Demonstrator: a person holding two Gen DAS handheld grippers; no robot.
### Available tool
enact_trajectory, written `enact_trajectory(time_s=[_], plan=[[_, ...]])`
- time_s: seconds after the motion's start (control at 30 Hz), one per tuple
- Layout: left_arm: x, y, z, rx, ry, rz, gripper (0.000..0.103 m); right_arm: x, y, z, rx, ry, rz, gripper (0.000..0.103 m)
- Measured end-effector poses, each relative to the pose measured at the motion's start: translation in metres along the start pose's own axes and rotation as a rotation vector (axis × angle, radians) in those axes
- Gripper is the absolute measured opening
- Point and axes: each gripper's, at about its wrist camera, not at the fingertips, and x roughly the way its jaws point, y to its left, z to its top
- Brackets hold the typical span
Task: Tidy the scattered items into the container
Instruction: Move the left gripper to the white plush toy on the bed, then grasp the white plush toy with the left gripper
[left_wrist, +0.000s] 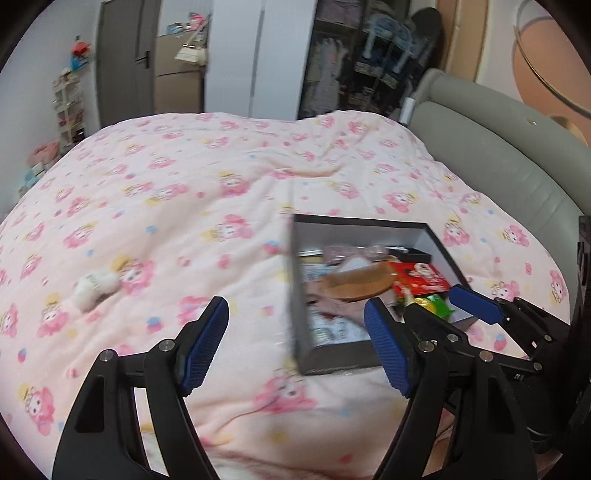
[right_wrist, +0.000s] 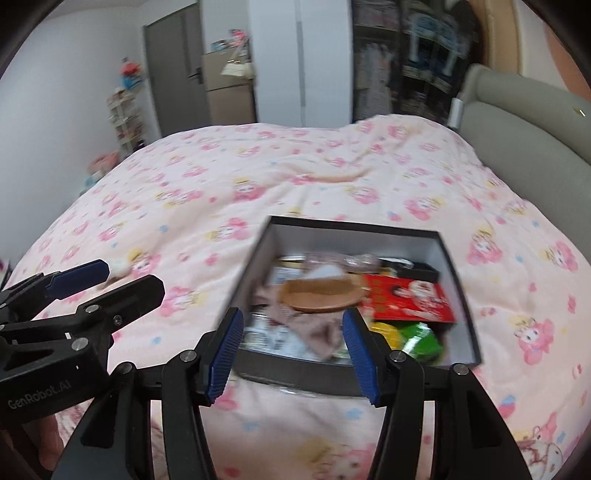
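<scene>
Both empty tongs (right_wrist: 291, 354) hover before box (right_wrist: 463, 295).

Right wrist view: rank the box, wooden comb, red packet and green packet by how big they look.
1. box
2. red packet
3. wooden comb, close to the red packet, so that pair is unsure
4. green packet, partly hidden by the gripper finger
</scene>
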Motion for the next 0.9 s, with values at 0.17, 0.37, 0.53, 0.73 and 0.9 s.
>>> enact_trajectory(time_s=[0.17,0.37,0.53,0.73,0.9], plan=[[-0.014,0.073,-0.014,-0.104,0.0,0.061,0.077,0.031,0.066,0.01,-0.049,0.06,0.134,0.052],[-0.011,0.184,-0.035,-0.311,0.027,0.103,0.077,0.077,0.14,0.031,-0.126,0.106,0.223,0.052],[0.014,0.264,-0.052,-0.491,0.061,0.088,0.076,0.134,0.19,0.049,-0.163,0.175,0.279,0.052],[0.064,0.328,-0.054,-0.626,0.096,0.079,0.066,0.212,0.237,0.059,-0.174,0.308,0.39,0.052],[0.108,0.37,-0.052,-0.743,0.102,0.027,0.064,0.269,0.262,0.074,-0.152,0.357,0.436,0.052]])
